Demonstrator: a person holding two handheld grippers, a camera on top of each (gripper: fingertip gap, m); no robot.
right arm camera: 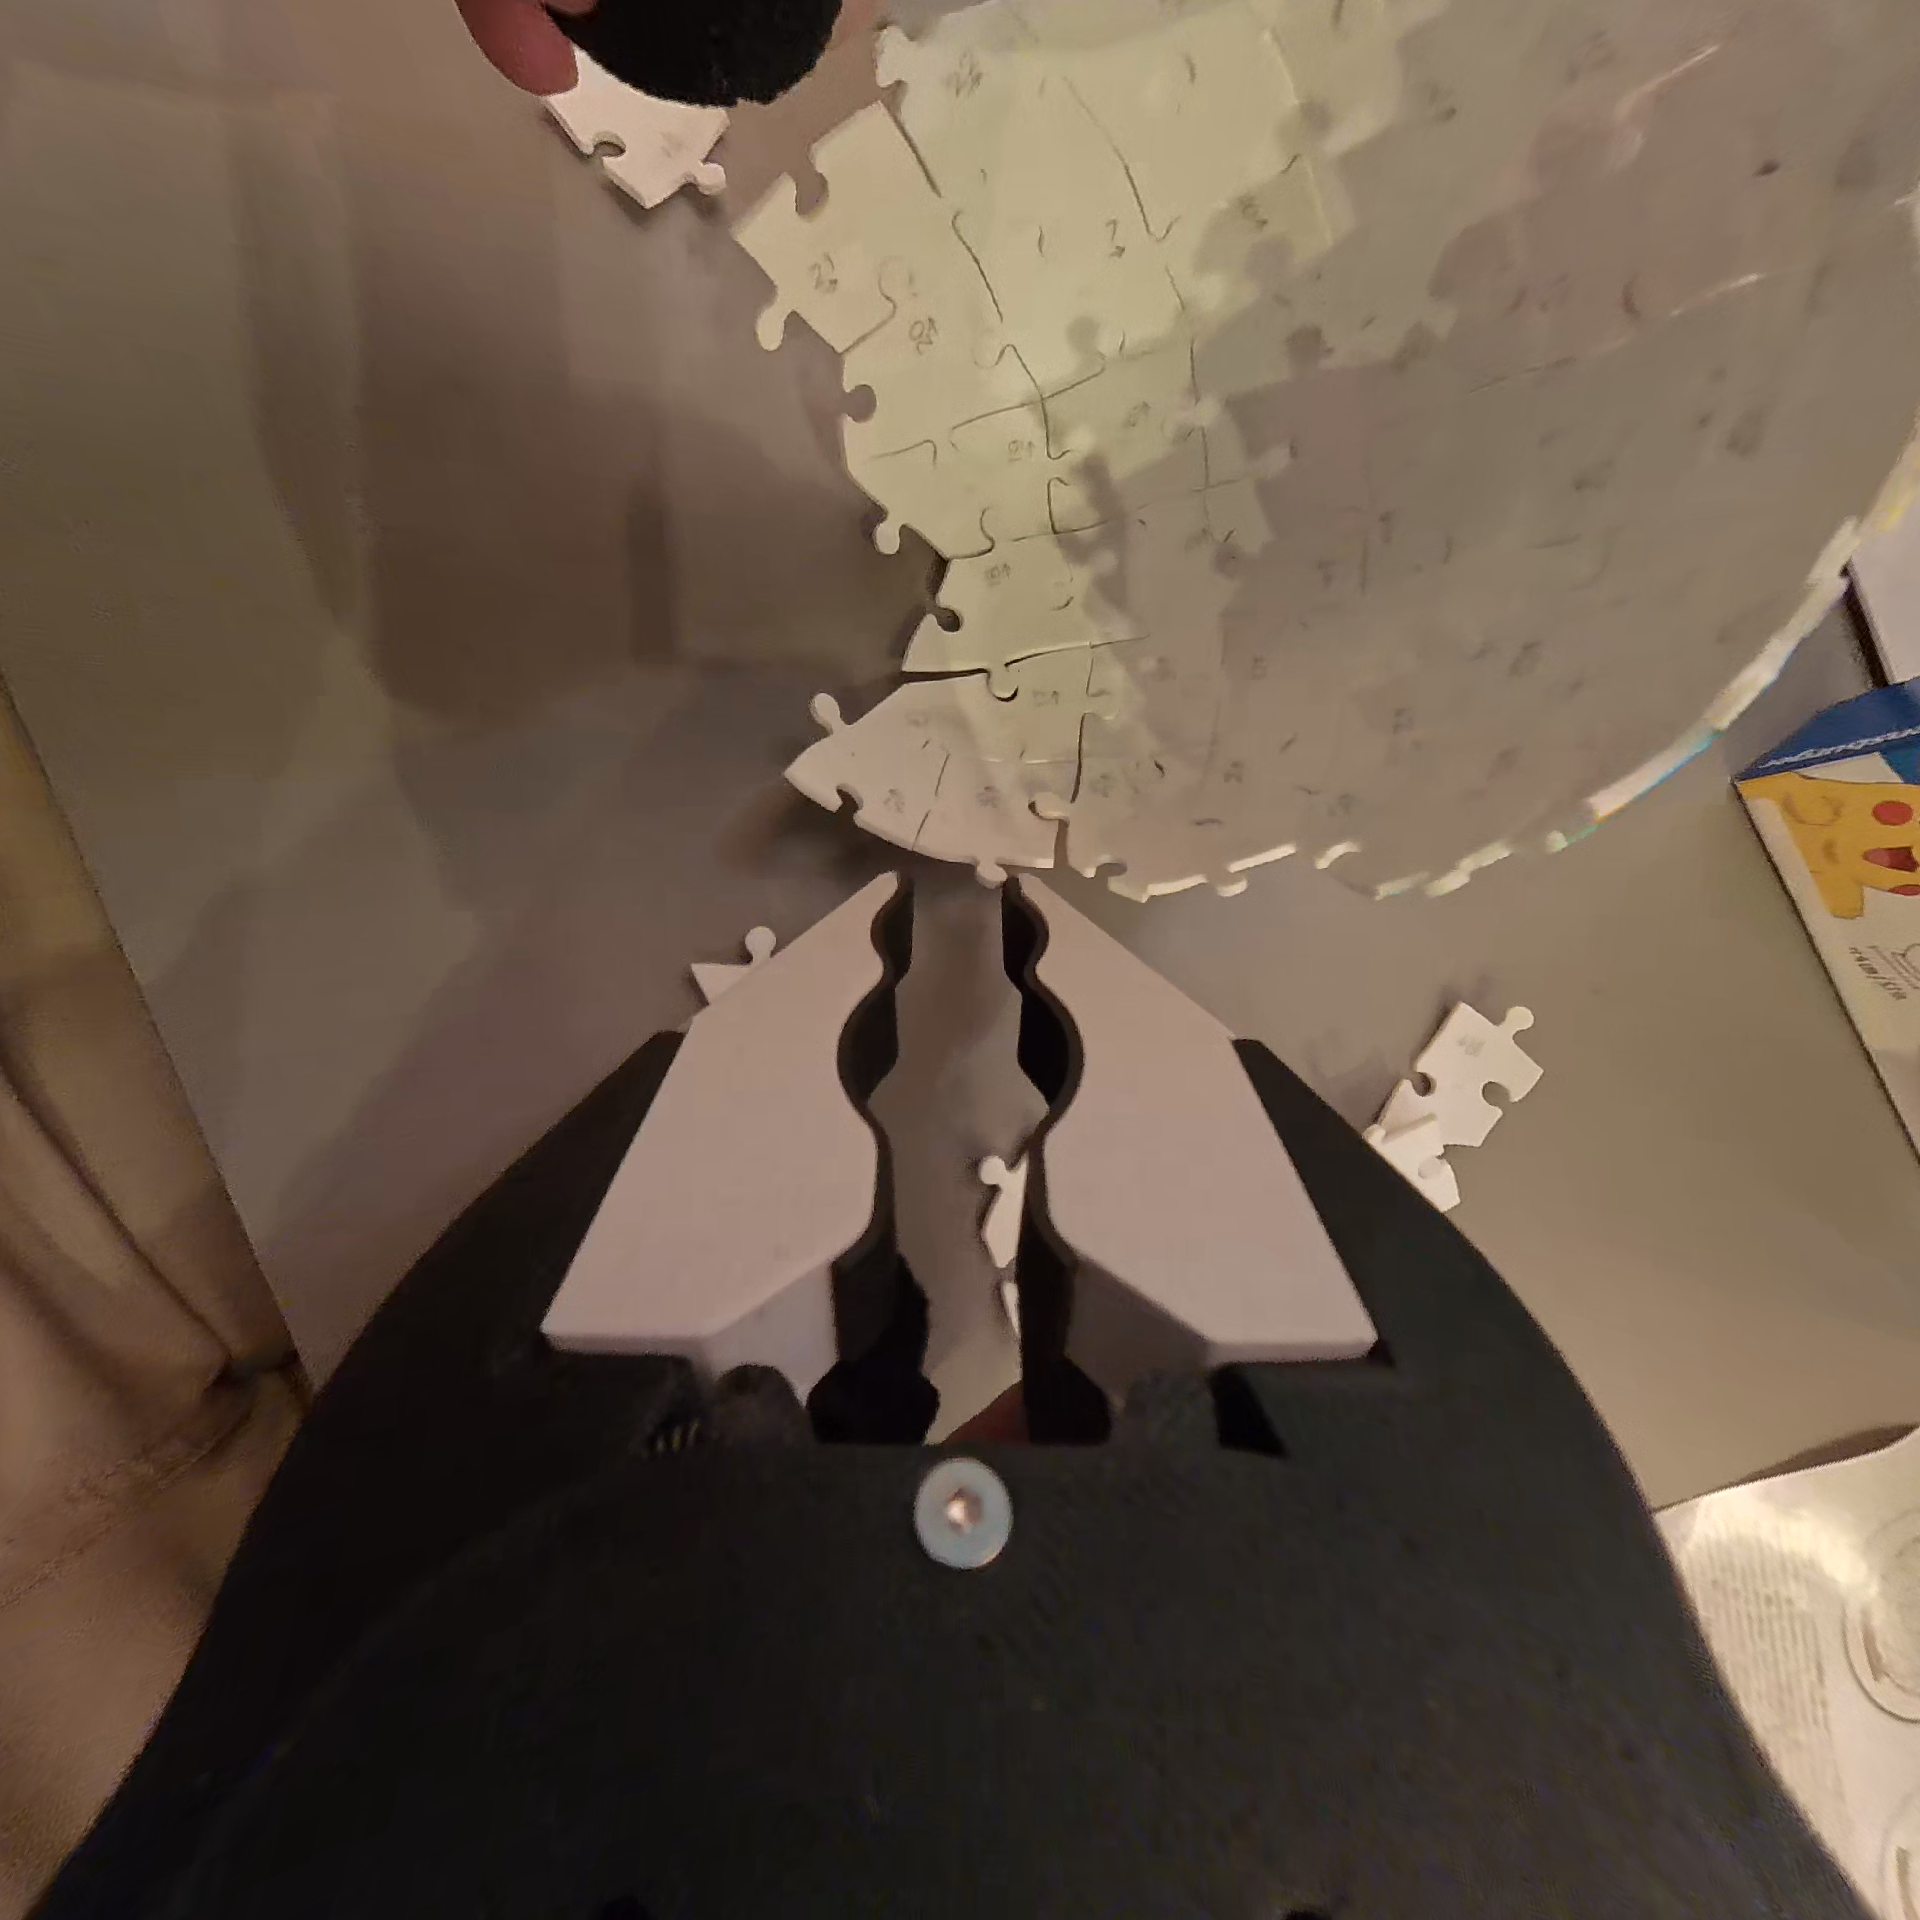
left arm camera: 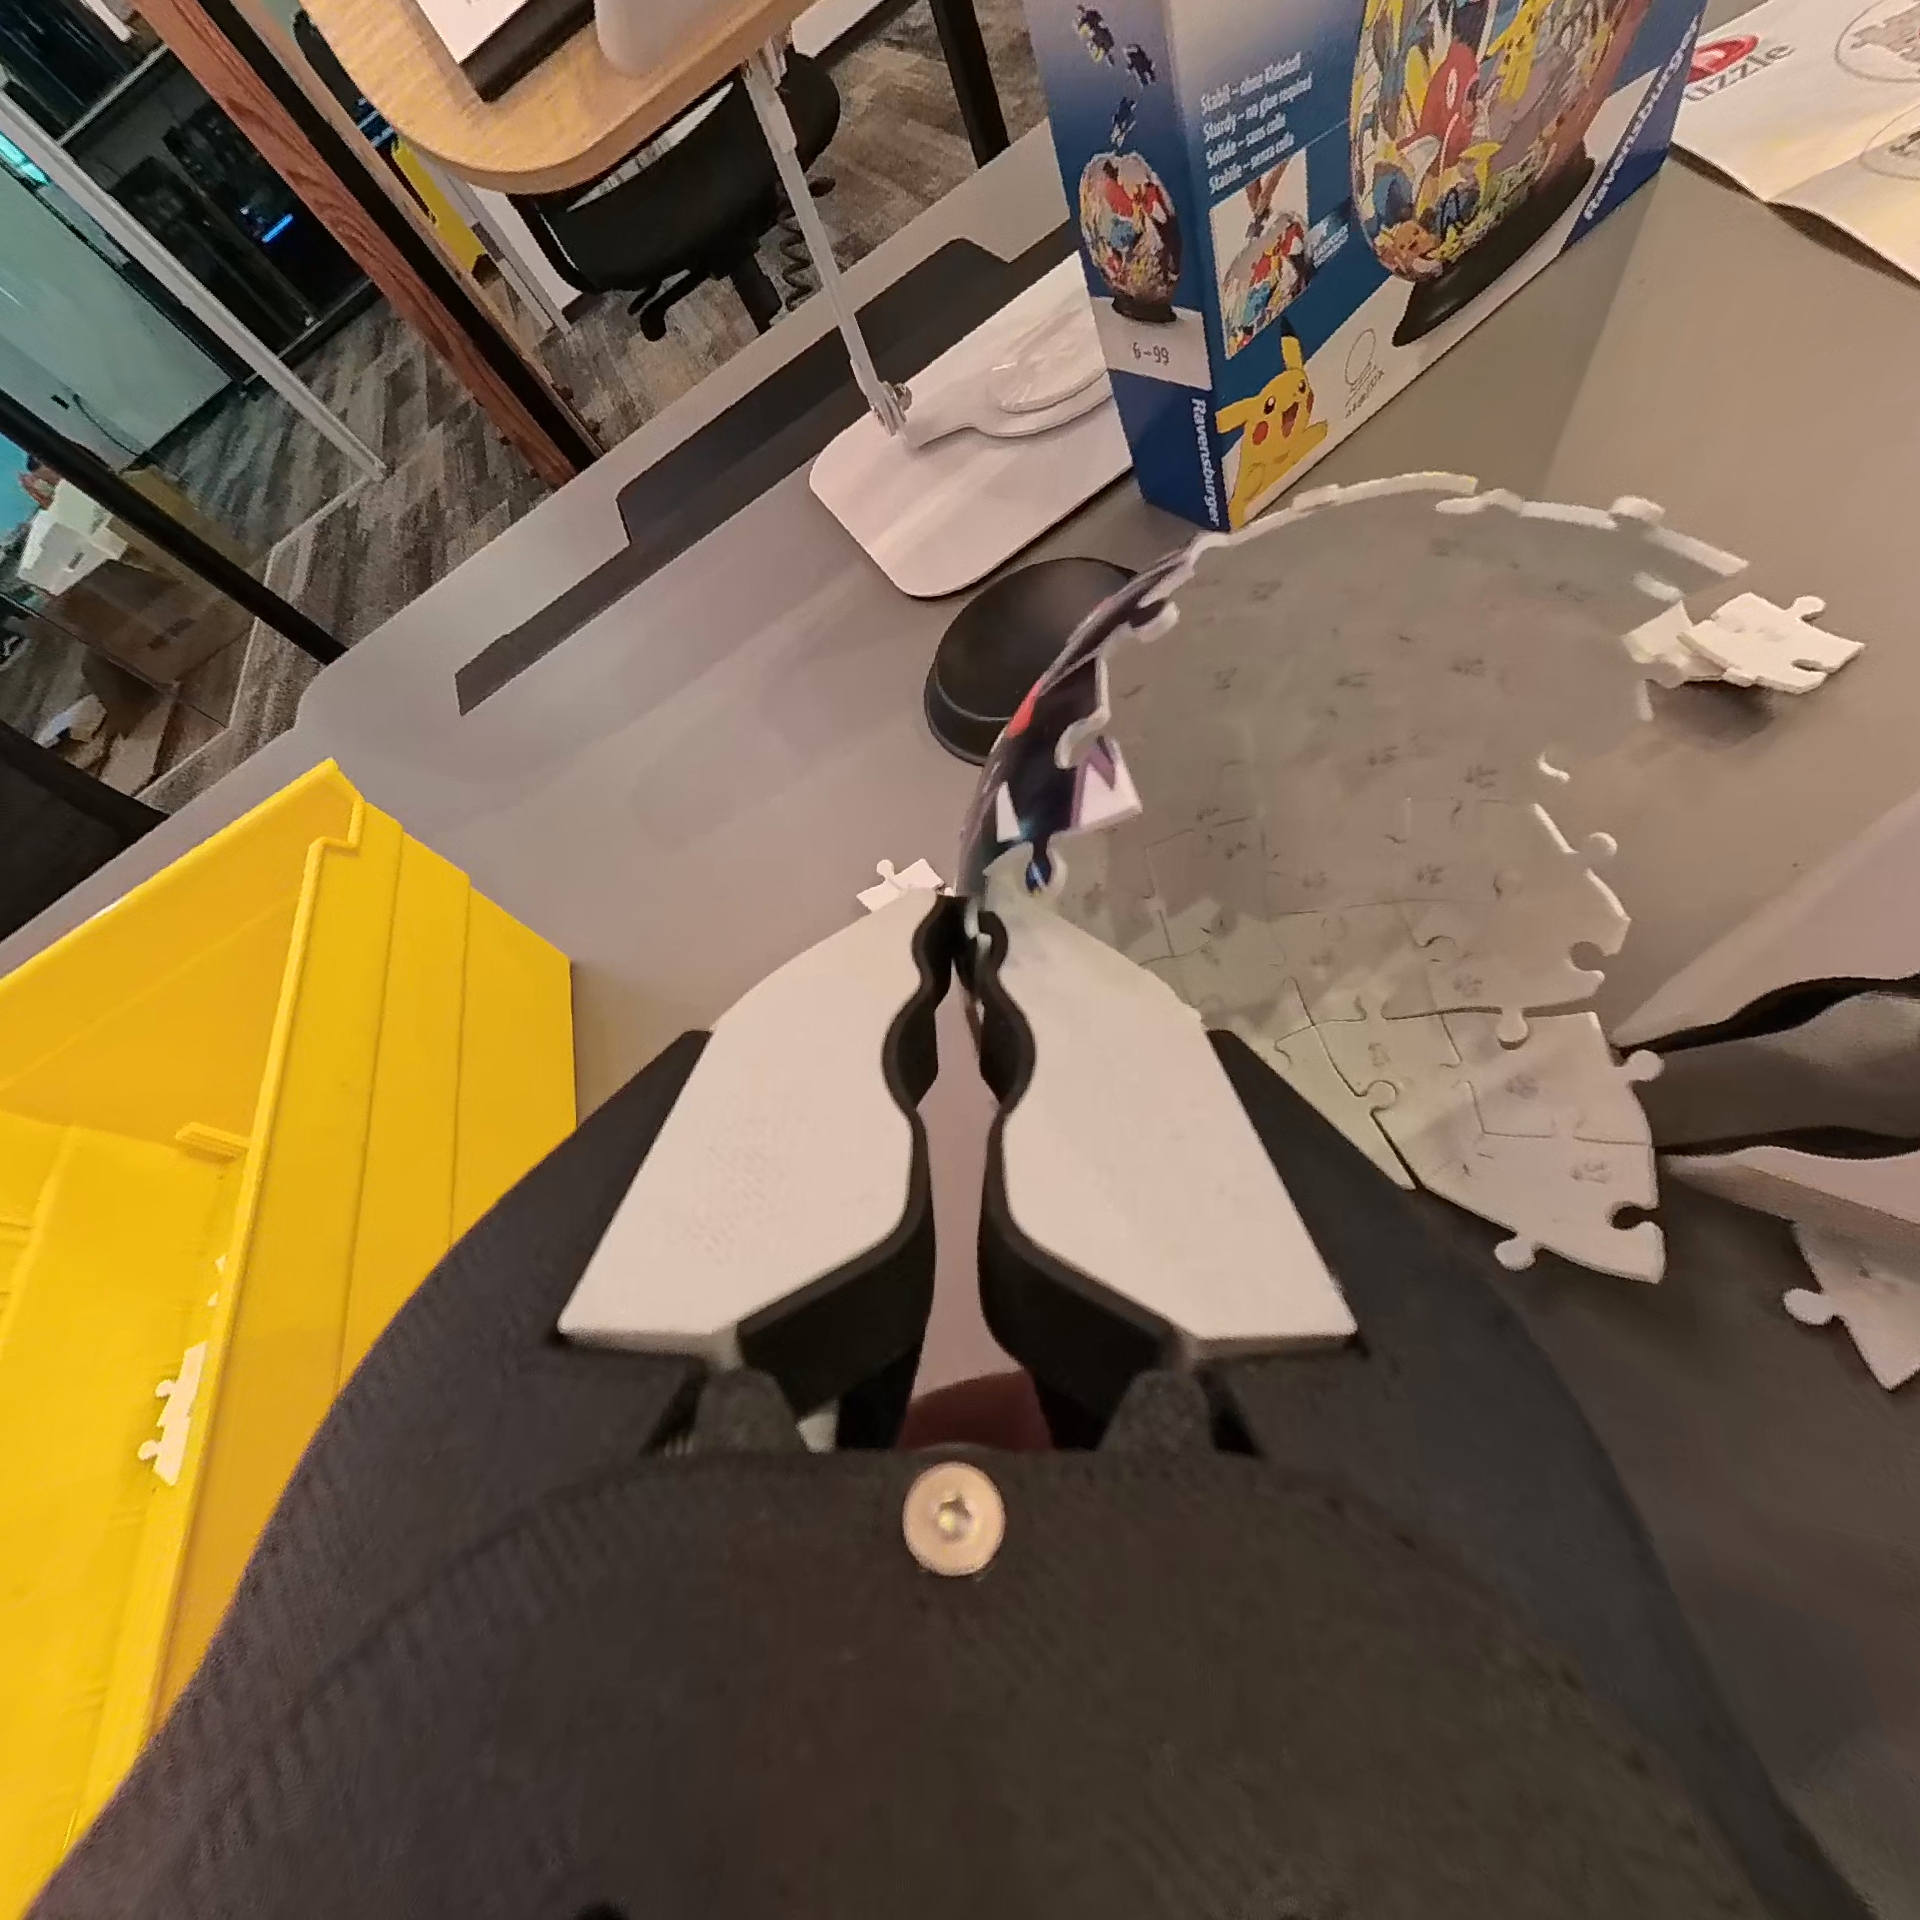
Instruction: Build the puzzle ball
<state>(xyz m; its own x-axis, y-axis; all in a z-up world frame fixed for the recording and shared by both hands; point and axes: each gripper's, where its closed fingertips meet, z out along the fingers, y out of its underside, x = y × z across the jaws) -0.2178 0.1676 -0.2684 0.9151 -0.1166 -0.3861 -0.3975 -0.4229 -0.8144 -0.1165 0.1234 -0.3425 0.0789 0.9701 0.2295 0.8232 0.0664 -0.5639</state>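
The left gripper (left arm camera: 964, 925) pinches the half-built puzzle ball's (left arm camera: 1392, 831) near rim; the right gripper (right arm camera: 954, 904), fingers apart, sits just short of its jagged edge

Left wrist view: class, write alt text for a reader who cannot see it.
The left tool is shut on the rim of a half-built puzzle ball, its pale inside facing the camera. A yellow bin sits at left; the puzzle box, a black stand and loose pieces lie on the grey table.

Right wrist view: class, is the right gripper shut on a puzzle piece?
No. The right gripper stands open, grey table visible between its fingers, just below the puzzle shell.
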